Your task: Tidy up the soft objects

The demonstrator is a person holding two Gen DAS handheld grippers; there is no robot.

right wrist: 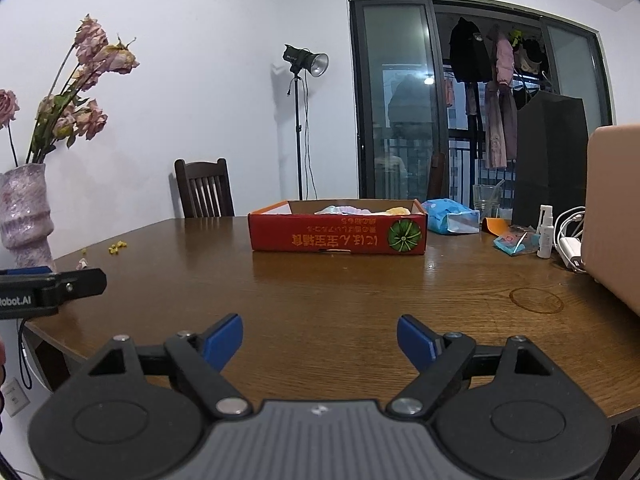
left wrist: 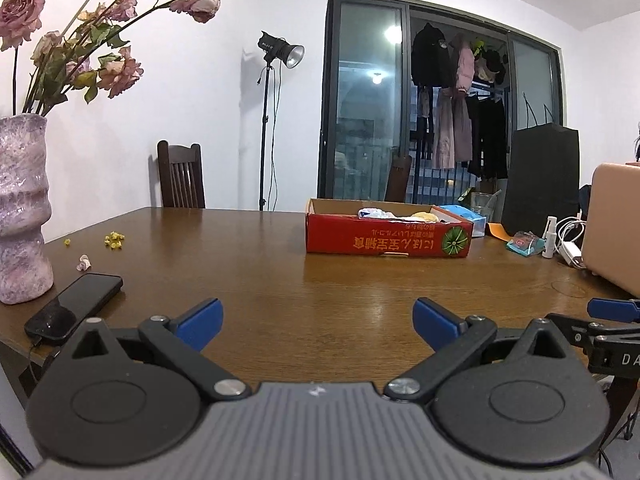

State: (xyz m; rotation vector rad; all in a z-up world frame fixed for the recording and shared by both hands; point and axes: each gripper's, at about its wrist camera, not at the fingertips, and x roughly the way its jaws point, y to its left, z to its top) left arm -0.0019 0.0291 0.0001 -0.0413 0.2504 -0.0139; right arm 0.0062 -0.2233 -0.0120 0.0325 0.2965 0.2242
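A shallow red cardboard box [left wrist: 384, 238] [right wrist: 336, 236] stands on the far middle of the wooden table [left wrist: 300, 292] [right wrist: 340, 296]. Soft items lie inside it: a white and blue one [left wrist: 374, 213], a yellow one [left wrist: 424, 215] [right wrist: 398, 211] and a pale pink and white one [right wrist: 344, 209]. My left gripper [left wrist: 318, 322] is open and empty, low over the near table edge. My right gripper [right wrist: 320, 340] is open and empty, also near the front edge, far from the box. Part of the right gripper shows at the right edge of the left wrist view [left wrist: 612, 320].
A pink vase with dried roses [left wrist: 22, 208] [right wrist: 26, 212] and a black phone [left wrist: 74, 308] sit at the left. A blue tissue pack [right wrist: 450, 220], glass [right wrist: 486, 200], spray bottle [right wrist: 545, 232], white cables [right wrist: 570, 240], a black bag [right wrist: 550, 160] and a tan case [right wrist: 614, 208] crowd the right.
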